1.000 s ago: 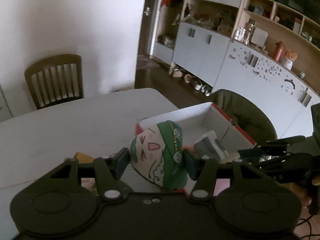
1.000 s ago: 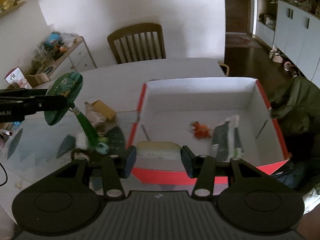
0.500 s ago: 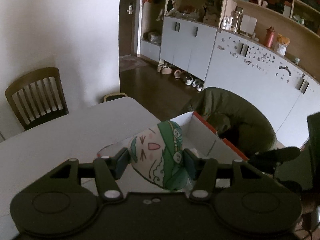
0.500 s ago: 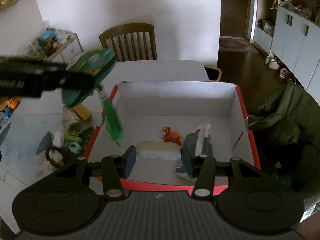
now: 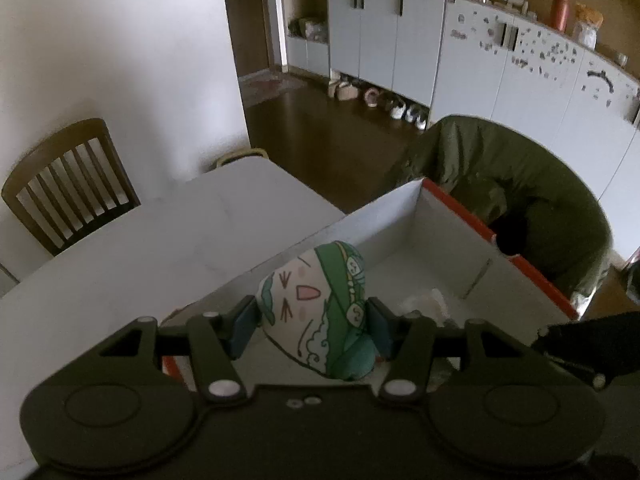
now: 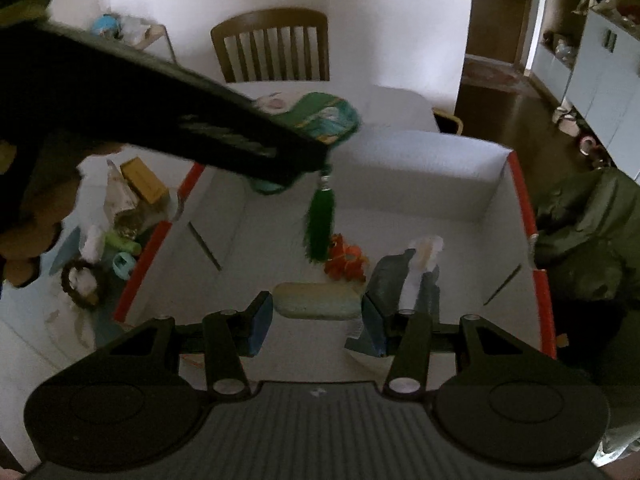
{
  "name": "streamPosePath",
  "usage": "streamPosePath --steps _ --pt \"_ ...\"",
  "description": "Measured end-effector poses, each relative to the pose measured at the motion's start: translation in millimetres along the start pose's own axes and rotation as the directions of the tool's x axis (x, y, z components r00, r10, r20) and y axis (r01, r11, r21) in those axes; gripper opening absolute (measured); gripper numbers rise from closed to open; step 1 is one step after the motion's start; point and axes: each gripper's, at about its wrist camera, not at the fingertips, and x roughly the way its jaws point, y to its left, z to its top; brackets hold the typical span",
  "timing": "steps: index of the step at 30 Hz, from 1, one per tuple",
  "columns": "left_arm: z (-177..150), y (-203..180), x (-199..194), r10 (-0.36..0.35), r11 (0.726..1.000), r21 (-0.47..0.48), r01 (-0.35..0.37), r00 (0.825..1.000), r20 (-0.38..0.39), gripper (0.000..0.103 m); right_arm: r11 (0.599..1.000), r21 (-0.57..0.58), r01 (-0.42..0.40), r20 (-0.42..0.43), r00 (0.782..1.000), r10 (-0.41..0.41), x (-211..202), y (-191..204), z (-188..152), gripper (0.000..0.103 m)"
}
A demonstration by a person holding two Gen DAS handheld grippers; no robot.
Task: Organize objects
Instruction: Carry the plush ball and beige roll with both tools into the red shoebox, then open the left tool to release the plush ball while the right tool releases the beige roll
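A green and white cushion (image 5: 320,312) with a tassel (image 6: 320,226) is gripped by the left claw (image 5: 310,326) above the open box (image 6: 520,184) on the desk (image 5: 120,264). The right claw (image 6: 316,326) is held partly open, empty, over a pale pouch (image 6: 316,300).

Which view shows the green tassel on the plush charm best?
Right wrist. There the green tassel hangs in full below the plush charm, over the red-edged box. The left wrist view shows only the charm's printed face, clamped in the left gripper; the tassel is hidden.
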Motion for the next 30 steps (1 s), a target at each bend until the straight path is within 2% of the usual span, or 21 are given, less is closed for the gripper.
streamPosePath --steps 13,25,30 --pt "0 -5 66 0.005 0.999 0.037 0.0 0.99 -0.138 0.057 1.0 0.022 -0.001 -0.1 0.995 0.004 47 2 9 0.049" --pt "-10 -1 85 -0.022 0.999 0.034 0.029 0.977 -0.212 0.058 0.999 0.018 0.041 -0.187 0.982 -0.037 70 -2 12 0.049" --pt "-14 0 91 -0.005 0.999 0.04 0.016 0.969 -0.245 0.059 0.998 0.008 0.057 -0.211 0.976 -0.054 72 0 10 0.049"
